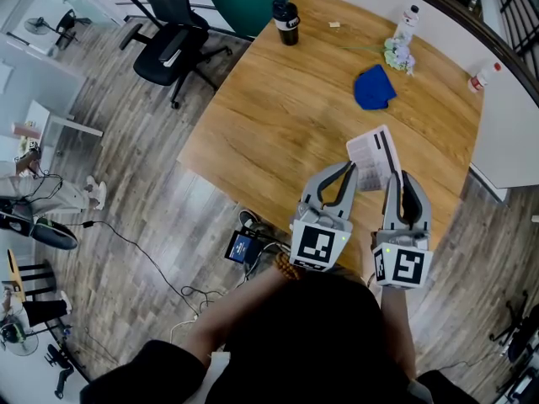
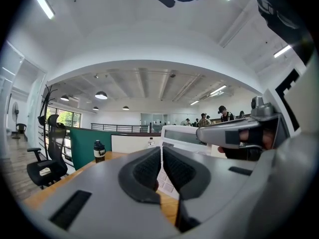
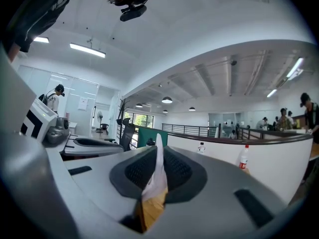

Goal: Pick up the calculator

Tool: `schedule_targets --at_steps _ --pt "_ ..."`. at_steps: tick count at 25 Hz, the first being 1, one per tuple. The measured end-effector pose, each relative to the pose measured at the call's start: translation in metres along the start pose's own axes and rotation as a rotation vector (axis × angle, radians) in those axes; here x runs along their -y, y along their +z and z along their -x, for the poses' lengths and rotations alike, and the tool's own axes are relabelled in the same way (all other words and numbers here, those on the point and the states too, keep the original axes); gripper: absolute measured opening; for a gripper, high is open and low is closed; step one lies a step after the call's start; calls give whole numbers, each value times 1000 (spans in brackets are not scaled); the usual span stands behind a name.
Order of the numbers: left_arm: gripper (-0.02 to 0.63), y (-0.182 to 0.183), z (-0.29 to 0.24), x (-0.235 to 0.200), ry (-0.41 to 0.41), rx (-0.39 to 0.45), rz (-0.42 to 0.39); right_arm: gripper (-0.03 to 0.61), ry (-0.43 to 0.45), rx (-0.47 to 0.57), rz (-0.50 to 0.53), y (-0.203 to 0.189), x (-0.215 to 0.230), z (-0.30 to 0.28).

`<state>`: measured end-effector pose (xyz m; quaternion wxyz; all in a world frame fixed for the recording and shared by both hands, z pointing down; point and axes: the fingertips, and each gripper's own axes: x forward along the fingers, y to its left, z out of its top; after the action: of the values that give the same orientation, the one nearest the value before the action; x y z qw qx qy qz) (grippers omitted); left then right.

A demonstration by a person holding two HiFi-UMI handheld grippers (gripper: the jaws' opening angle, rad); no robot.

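The white calculator [image 1: 370, 154] is over the near right part of the wooden table [image 1: 278, 116]. My right gripper [image 1: 396, 178] is shut on its right edge. In the right gripper view the calculator [image 3: 157, 178] shows edge-on as a thin white strip pinched between the pads, at the right gripper [image 3: 158, 171]. My left gripper [image 1: 349, 168] sits at the calculator's left edge, its jaws nearly together with only a slit between them. In the left gripper view the calculator [image 2: 182, 133] stands across the view just beyond the left gripper [image 2: 161, 166], not between its pads.
On the far side of the table stand a black bottle [image 1: 286, 22], a clear water bottle [image 1: 408, 22], a small bunch of flowers [image 1: 400, 55] and a blue cloth [image 1: 374, 88]. Another small bottle [image 1: 478, 77] sits on the white ledge at right. A black office chair [image 1: 173, 45] stands left of the table.
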<state>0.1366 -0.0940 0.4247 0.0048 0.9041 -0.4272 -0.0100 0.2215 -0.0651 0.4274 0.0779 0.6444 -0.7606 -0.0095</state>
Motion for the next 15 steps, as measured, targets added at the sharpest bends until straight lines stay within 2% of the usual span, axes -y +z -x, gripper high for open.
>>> schedule_targets --at_steps 15 --pt "28 -24 0 6 -31 -55 4 49 24 -40 13 -16 -8 0"
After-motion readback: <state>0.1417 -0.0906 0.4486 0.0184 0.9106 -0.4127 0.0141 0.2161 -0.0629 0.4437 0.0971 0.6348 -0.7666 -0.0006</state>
